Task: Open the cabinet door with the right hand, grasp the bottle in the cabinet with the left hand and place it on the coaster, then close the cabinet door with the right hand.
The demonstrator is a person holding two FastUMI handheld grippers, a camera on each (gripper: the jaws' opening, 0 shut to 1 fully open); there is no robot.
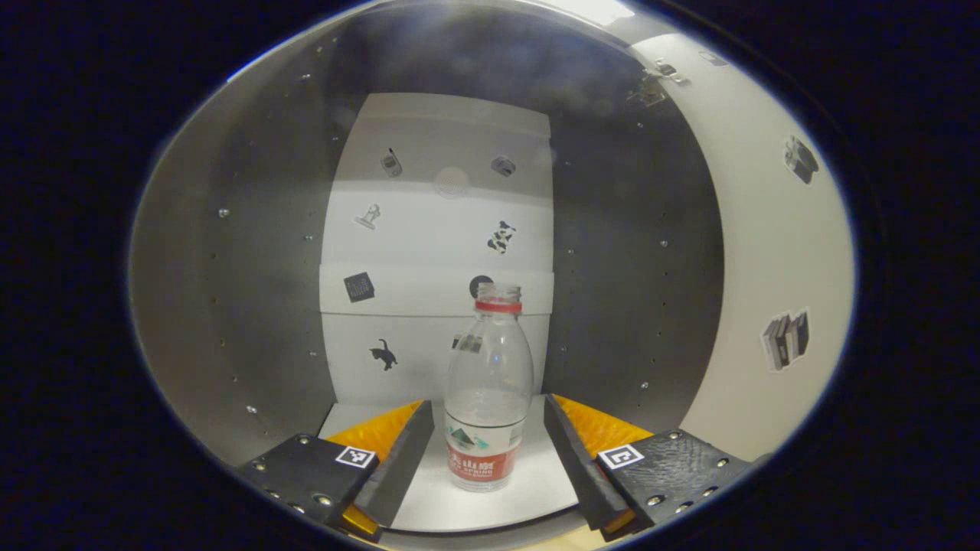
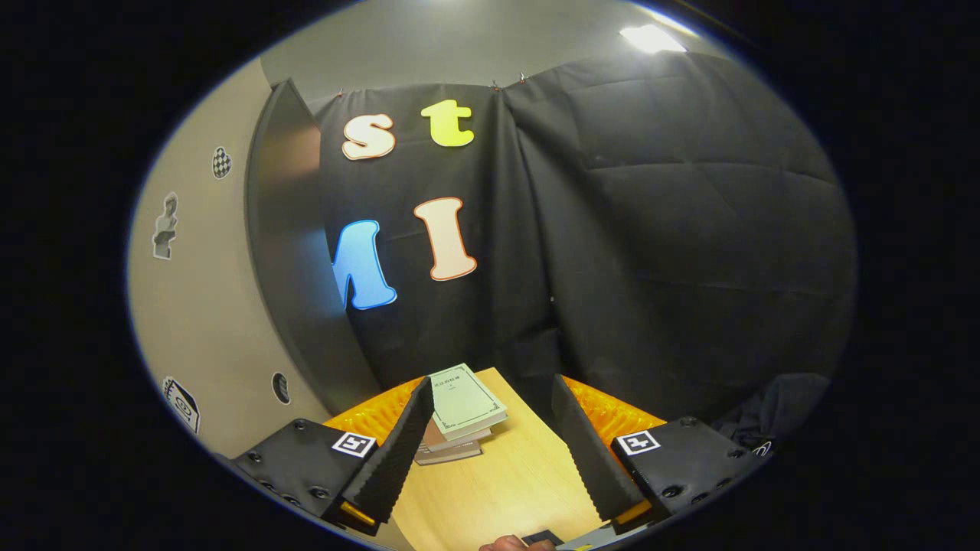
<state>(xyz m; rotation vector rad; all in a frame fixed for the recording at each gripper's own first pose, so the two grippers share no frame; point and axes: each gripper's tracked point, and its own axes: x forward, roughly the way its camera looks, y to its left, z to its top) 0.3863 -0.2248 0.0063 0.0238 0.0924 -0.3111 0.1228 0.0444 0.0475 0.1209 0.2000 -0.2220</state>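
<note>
the left claw reaches level into the open cabinet, its fingers spread wide on either side of the bottle and apart from it. the bottle stands upright on the cabinet's white floor, capless, with a red ring at its neck, in front of the stickered back wall. the right claw is released too, grasping nothing, held above the wooden desk beside the open cabinet door, pointing toward stacked books.
</note>
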